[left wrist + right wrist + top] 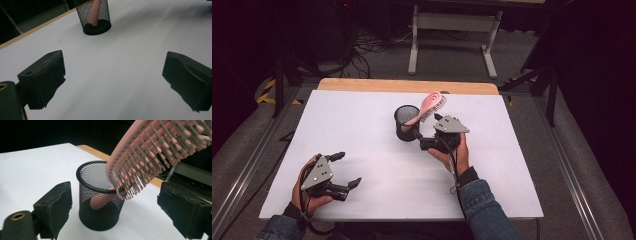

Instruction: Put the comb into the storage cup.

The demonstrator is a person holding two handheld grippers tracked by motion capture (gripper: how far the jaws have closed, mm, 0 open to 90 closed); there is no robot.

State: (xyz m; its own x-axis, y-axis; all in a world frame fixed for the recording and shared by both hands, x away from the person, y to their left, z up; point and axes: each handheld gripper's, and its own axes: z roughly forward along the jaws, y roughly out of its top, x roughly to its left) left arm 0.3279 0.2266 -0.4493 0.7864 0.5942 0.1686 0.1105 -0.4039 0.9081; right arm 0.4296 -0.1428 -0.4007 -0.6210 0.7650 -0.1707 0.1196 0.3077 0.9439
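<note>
A pink hairbrush [428, 107] stood handle-down in a black mesh cup [406, 123] near the middle of the white table [362, 130]. Its long axis leaned away from the person and to the right, so the bristled head overhung the cup's rim on the far right side. The right gripper [424, 140] sat just beside the cup on the near right; its jaws were spread wide and held nothing, flanking the cup in the right gripper view, with the brush head [160, 152] above and between them. The left gripper [346, 170] rested well apart at the near left corner, also wide open and empty, the cup [95, 17] far ahead of it. Judgement: the right hand was much the nearer, and any grasp would have to meet the brush above the rim, along that tilted axis.
</note>
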